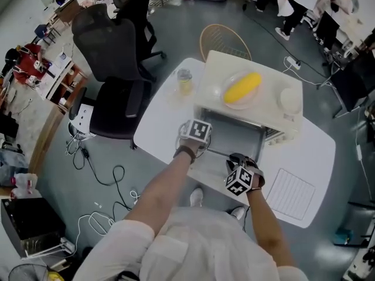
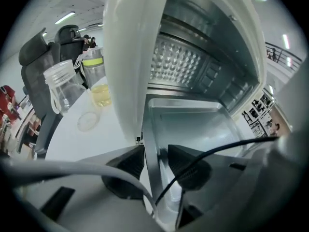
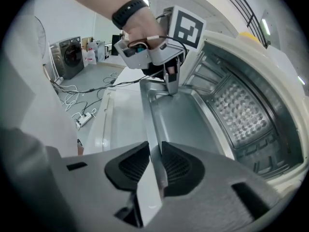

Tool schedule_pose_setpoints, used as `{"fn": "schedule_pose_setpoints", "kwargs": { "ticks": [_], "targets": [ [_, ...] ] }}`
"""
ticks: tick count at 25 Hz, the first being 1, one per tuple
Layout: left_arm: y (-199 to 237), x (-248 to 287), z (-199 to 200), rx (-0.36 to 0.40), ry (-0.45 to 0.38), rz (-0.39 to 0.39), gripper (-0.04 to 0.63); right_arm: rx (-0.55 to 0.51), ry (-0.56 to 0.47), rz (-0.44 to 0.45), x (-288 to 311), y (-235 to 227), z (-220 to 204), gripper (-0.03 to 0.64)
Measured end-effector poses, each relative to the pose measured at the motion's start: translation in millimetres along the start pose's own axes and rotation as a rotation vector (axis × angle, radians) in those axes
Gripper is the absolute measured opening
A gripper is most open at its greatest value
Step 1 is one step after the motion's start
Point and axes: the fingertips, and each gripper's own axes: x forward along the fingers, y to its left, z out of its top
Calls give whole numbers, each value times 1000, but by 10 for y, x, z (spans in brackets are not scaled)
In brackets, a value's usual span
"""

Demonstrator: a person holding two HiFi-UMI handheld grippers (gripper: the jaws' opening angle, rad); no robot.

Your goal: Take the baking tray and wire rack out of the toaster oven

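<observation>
A white toaster oven (image 1: 215, 69) stands on the white table (image 1: 158, 122) with its door down. The metal baking tray (image 1: 233, 140) sticks partly out of the oven's mouth. My right gripper (image 3: 155, 166) is shut on the tray's (image 3: 179, 114) near rim, pads pressed on both sides. At the rim's other end my left gripper (image 2: 155, 163) straddles the tray's (image 2: 193, 124) edge, jaws open, small gaps beside the metal. In the head view the left gripper (image 1: 201, 147) and the right gripper (image 1: 235, 164) sit at the oven's front. The wire rack (image 1: 291, 192) lies flat on the table to the right.
A plate with a yellow cob (image 1: 242, 88) rests on top of the oven. A cup of yellow liquid (image 1: 184, 82) and a clear jar (image 2: 63, 86) stand on the table left of the oven. A black office chair (image 1: 114, 69) is beyond the table's left edge; cables lie on the floor.
</observation>
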Motion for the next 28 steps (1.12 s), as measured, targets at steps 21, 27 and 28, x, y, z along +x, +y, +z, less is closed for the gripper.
{"fn": "schedule_pose_setpoints", "kwargs": {
  "ticks": [21,27,28],
  "targets": [
    [163,38,-183,-123,114,54,80,73,53,119,-57,45,-83,80],
    [244,9,-143,-108,88,78,74,429,1,49,-223,-409,-172,74],
    [245,7,-141,-107,88,79,74,533,1,21,-222,-542,-268,96]
  ]
}}
